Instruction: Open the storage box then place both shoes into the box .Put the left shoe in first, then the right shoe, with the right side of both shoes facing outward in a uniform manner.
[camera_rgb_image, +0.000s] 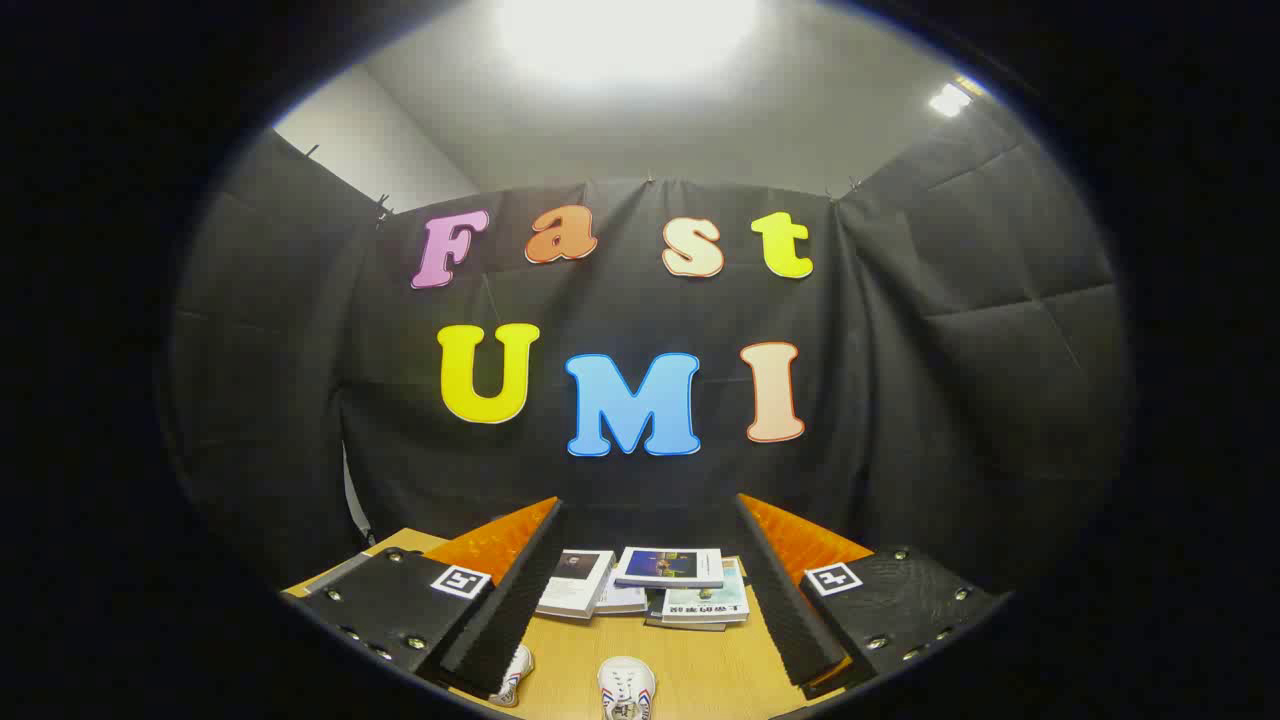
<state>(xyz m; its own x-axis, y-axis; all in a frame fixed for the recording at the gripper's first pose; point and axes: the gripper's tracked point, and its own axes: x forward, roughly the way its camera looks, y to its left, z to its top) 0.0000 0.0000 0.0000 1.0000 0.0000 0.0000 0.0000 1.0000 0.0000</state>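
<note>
The gripper (640, 600) hangs above a light wooden table (700, 670), its two fingers (500, 610) spread wide apart with nothing held between them. Taking the pile of books (650, 590) on the table as the landmark: the pile lies in the gap between the fingers, toward their far ends, close against the foot of the black cloth wall (900, 400). It is a loose spread of several thin volumes, some pale-covered, one on top with a dark blue picture on its cover. Nearer than the books, two white shoes sit on the bare wood. The first shoe (626, 688) lies almost straight in front of the pile, toe toward the books, white with laces showing and red and blue touches along its sides. The second shoe (514, 675) is nearer again and off to the left of the pile, partly hidden under the left finger, showing a white toe and a red and blue stripe.
</note>
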